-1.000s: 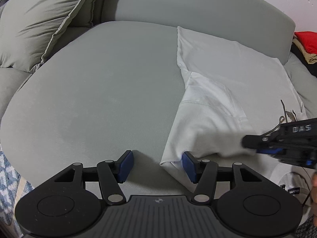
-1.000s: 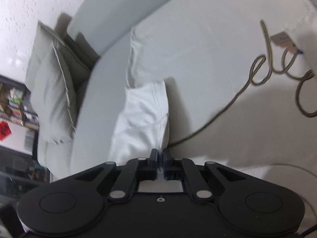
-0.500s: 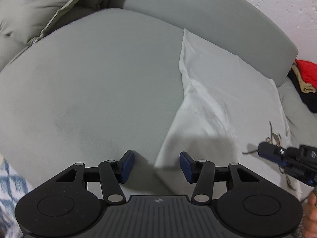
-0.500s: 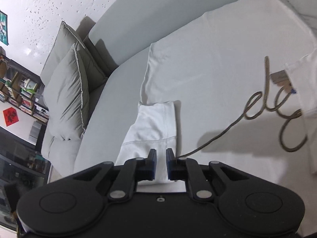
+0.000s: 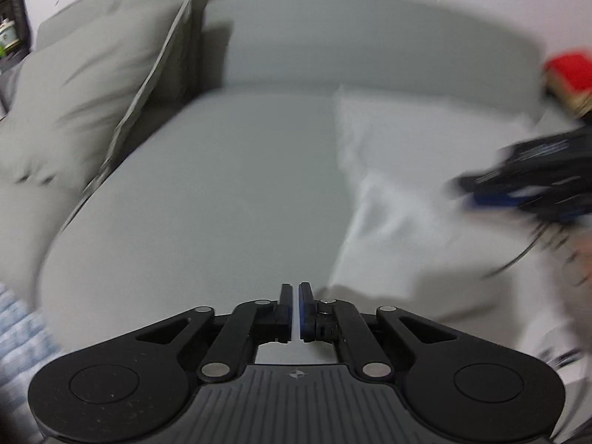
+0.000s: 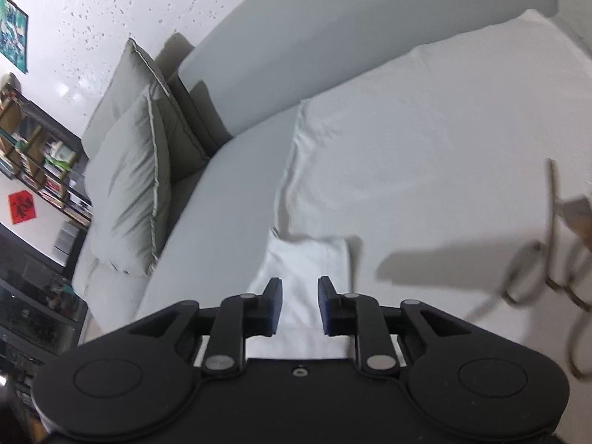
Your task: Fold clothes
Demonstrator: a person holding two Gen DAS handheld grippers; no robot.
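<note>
White garment (image 6: pixel 425 170) lies spread flat on the grey sofa seat (image 5: pixel 207 192), right side of the seat, top edge near the backrest (image 5: pixel 370 40). One sleeve (image 6: pixel 307 281) is folded inward onto the body at the garment's left edge. Brown drawstring (image 6: pixel 532 270) loops over the fabric on the right, with a small tag (image 6: pixel 577 211) by it; any print on the tag is too blurred to read.

Left gripper (image 5: pixel 295 305): jaws have just been closing, now pressed together with nothing between them, over bare seat just left of the garment edge.

Right gripper (image 6: pixel 300 301): jaws have just been opening, now parted and holding nothing, above the folded sleeve. In the left wrist view it is motion-blurred; white lettering on its body is unreadable.

Grey cushions (image 6: pixel 137 185) at the left end. Red item (image 5: pixel 569 70) on a pile past the right end. Bookshelf (image 6: pixel 40 162), red paper (image 6: pixel 22 207) with a black character, illegible.
</note>
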